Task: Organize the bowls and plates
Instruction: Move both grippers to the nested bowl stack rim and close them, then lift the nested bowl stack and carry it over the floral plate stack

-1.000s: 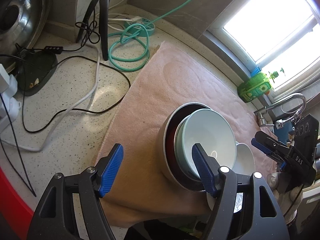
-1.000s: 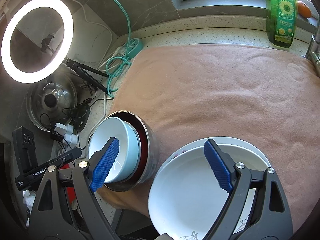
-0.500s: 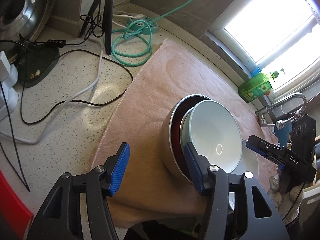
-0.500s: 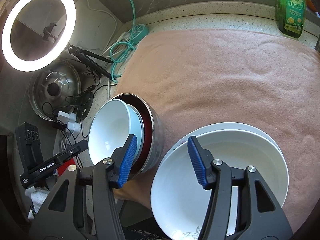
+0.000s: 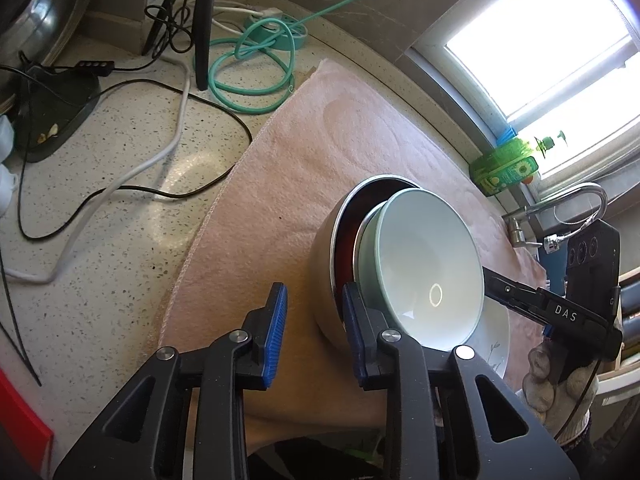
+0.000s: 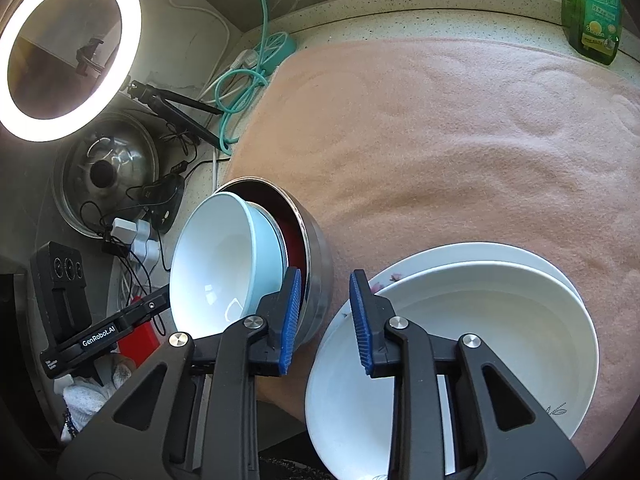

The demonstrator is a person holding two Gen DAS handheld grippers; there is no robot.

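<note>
- stage of the task, as judged: part done. a pale green bowl (image 5: 420, 268) already sat nested inside a steel bowl (image 5: 326, 280), and a deep white plate (image 6: 480, 344) lay on a flatter white plate (image 6: 472, 254). these two stacks remained apart; what final arrangement was wanted cannot be told.
- location: both stacks stood on a pink towel (image 6: 460, 140) spread over the speckled counter (image 5: 120, 208), near its front edge, the bowls just left of the plates.
- left gripper (image 5: 314, 336): its jaws were closing, now narrow, straddling the near wall of the steel bowl, one blue pad outside and one at the rim's inner side. whether the pads already pressed on the wall cannot be told.
- right gripper (image 6: 326, 320): its jaws were closing too, narrow, poised over the gap between the steel bowl and the near-left rim of the deep white plate; nothing was plainly clamped between them.
- orientation: the pale green bowl leaned in the steel bowl, its mouth tipped up and toward the plates. the plates lay roughly flat, mouths up. all pieces were round, so no long axis applied.
- bystanders: a green soap bottle (image 6: 592, 12) by the window, and cables (image 5: 248, 60) and a ring light (image 6: 68, 48) off the towel's left.
</note>
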